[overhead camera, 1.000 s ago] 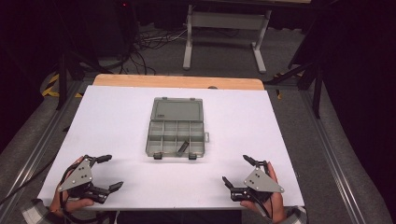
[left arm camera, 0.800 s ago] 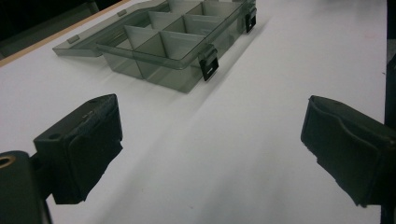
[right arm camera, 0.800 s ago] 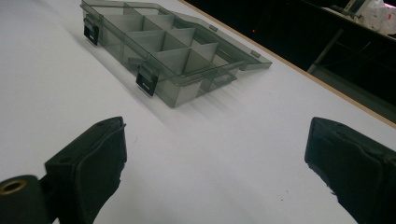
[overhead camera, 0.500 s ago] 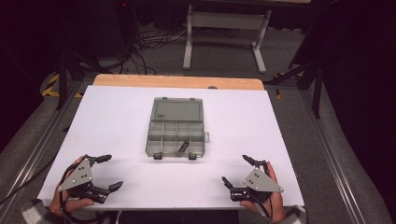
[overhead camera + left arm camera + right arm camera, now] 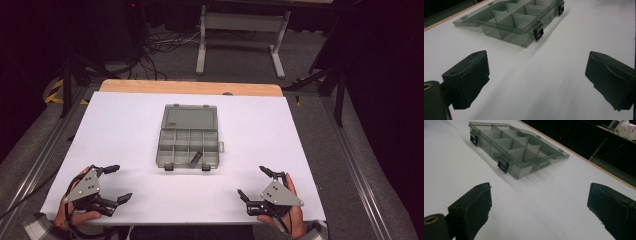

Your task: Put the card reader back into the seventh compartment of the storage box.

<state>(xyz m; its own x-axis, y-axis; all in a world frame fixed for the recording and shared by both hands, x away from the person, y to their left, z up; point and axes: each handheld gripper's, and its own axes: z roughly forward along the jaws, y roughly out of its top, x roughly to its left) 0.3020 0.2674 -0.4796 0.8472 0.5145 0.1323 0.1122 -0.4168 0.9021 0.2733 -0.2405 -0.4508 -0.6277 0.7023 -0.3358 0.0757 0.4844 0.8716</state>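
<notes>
High view shows the left gripper and the right gripper at the near edge of the white table, both with jaws spread wide and holding nothing. Farther, at the table's middle, the grey compartment organizer box lies with lid open flat, one small dark part inside. I judge the work has hardly begun

We note a white table top with a wooden far edge. Grey carpet lies beyond it, with loose cables and a grey metal stand. The room behind is dark.
</notes>
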